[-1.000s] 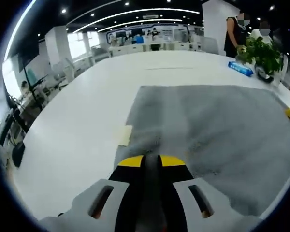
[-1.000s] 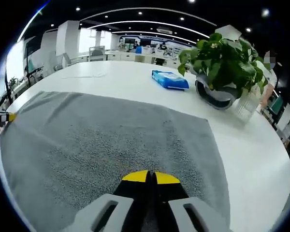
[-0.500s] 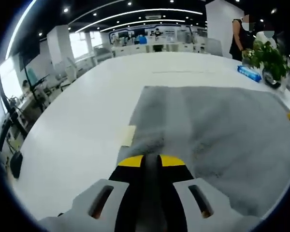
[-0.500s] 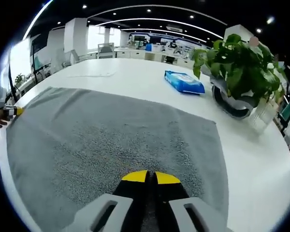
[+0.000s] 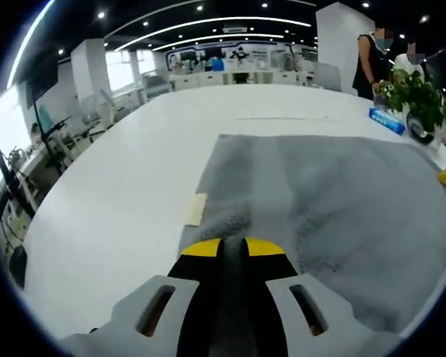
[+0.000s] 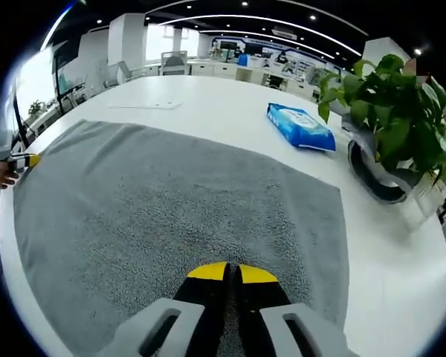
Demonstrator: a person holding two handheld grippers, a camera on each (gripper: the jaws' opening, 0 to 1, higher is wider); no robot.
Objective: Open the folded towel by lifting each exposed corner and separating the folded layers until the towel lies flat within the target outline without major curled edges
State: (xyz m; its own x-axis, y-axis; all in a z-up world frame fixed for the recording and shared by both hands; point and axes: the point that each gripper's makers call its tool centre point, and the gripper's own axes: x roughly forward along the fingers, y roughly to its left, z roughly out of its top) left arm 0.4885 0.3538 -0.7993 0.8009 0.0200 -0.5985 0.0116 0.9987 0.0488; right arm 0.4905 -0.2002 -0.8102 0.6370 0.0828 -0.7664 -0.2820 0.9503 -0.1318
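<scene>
Both the left gripper (image 5: 233, 243) and the right gripper (image 6: 231, 268) were clamped on near edges of the grey towel (image 6: 171, 201), which lay spread on the white table (image 5: 119, 201). A small beige tag (image 5: 195, 209) lay just beside the towel's left edge. Farther off stood a blue wipes packet (image 6: 300, 126) and a potted plant (image 6: 390, 119), well apart from the towel.

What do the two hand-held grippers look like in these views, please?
Both look alike. The left gripper has two black jaws with yellow tips, set in pale grey housings, each with a slanted oval slot. The right gripper has the same black jaws, yellow tips and slotted grey housings. At the edge of each view a small yellow tip of the other gripper shows. No cables or markings are visible.
</scene>
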